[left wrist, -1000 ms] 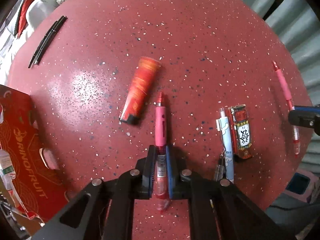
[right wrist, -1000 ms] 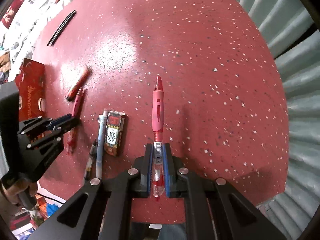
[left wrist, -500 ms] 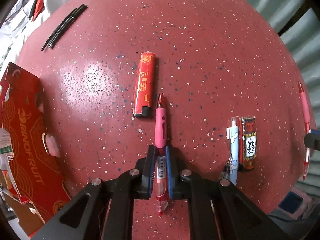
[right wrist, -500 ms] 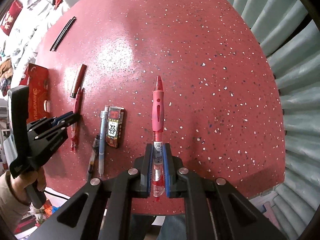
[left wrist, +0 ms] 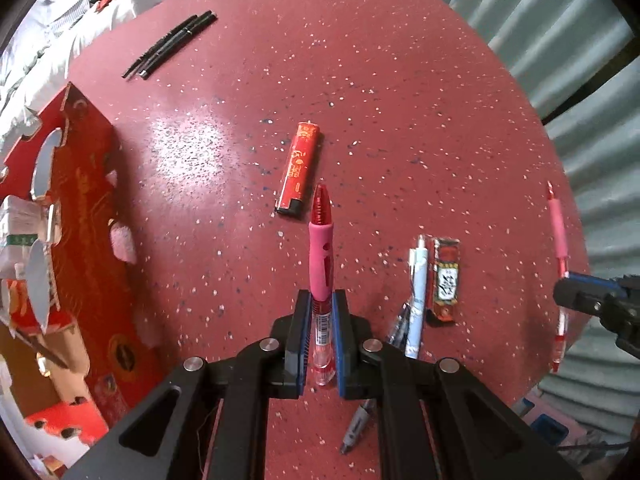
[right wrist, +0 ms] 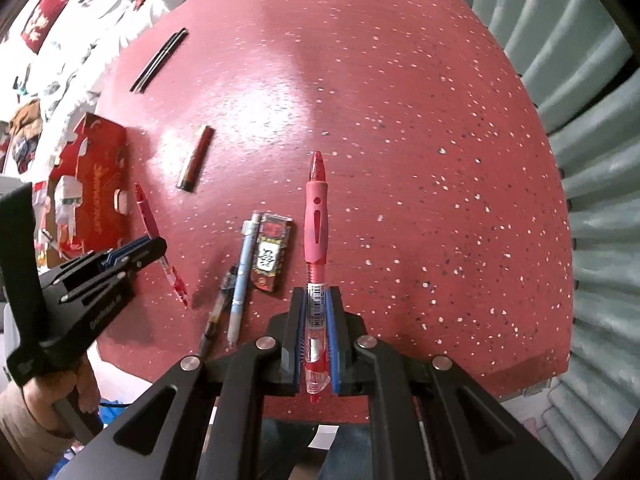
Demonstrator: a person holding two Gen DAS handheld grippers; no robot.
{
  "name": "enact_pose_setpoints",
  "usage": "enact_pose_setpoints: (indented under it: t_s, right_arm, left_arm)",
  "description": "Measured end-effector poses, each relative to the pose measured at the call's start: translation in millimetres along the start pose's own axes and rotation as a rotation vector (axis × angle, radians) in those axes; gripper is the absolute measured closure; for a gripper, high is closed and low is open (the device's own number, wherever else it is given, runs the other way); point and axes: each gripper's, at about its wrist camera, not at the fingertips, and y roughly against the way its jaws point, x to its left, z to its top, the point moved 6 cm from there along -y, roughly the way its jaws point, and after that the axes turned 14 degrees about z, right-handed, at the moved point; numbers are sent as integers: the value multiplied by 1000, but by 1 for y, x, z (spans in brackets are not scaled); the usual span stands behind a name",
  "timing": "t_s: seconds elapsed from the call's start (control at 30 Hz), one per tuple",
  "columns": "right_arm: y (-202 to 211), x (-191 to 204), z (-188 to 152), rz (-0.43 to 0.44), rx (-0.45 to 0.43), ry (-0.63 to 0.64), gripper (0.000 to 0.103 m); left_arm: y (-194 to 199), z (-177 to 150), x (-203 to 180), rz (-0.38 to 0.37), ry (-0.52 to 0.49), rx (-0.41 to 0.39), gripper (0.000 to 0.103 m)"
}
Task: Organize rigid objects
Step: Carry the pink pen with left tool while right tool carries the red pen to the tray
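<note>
You see a glossy red speckled table (left wrist: 400,92) with a bright sheen toward its left edge. Your pens (left wrist: 321,264) (right wrist: 316,220) have matt pink rubbery grips and clear shiny plastic barrels. The lighter (left wrist: 299,168) looks smooth and glossy, the box (left wrist: 84,216) at the left edge printed cardboard, the grippers' (left wrist: 320,332) (right wrist: 314,328) frames matt black.

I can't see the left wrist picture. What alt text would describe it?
A black left gripper is shut on a red pen with a pink grip, held over a speckled red table. On the table lie a red lighter, a pale blue pen beside a small red packet, and black sticks.
</note>
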Motion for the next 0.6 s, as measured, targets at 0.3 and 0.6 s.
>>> enact_pose_setpoints:
  t_s: [0.3, 0.6]
  right_arm:
    - [9, 38, 5, 10, 6, 107, 93]
    - [8, 83, 7, 15, 27, 234, 93]
  left_arm:
    - [27, -9, 24, -29, 94, -28, 92]
    - [46, -13, 46, -29, 147, -68, 92]
